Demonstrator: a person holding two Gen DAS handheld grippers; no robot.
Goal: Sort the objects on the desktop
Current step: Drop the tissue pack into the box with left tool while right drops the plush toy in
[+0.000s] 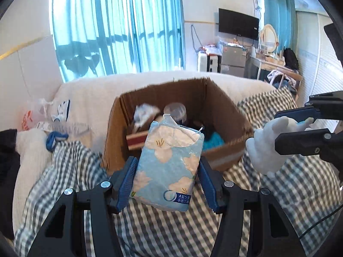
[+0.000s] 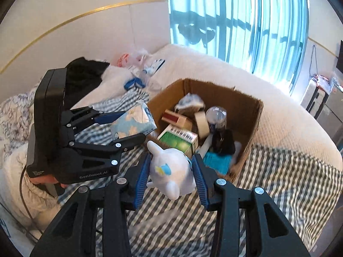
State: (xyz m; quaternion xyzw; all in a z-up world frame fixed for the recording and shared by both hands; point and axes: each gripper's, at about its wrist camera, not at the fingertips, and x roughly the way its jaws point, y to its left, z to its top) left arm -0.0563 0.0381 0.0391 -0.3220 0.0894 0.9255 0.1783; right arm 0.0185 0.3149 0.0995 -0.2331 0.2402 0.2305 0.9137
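Tissue pack (image 1: pixel 169 162), floral, blue: clamped in my left gripper (image 1: pixel 168 184), held just short of box (image 1: pixel 233 115) near rim. Plush (image 2: pixel 171 169), white: clamped in my right gripper (image 2: pixel 170 181), also near box front. Box on check blanket (image 2: pixel 278 171), already part full w/ cartons, tape, jar. Next, I reckon: carry both over rim, release over free gaps, one at a time to avoid grippers clashing.

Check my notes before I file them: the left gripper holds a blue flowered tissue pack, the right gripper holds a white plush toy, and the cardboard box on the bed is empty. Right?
One detail is wrong: the cardboard box is not empty. The right wrist view shows a green carton, a tape roll and other items inside. The left gripper does hold the tissue pack, and the right gripper the white plush toy.
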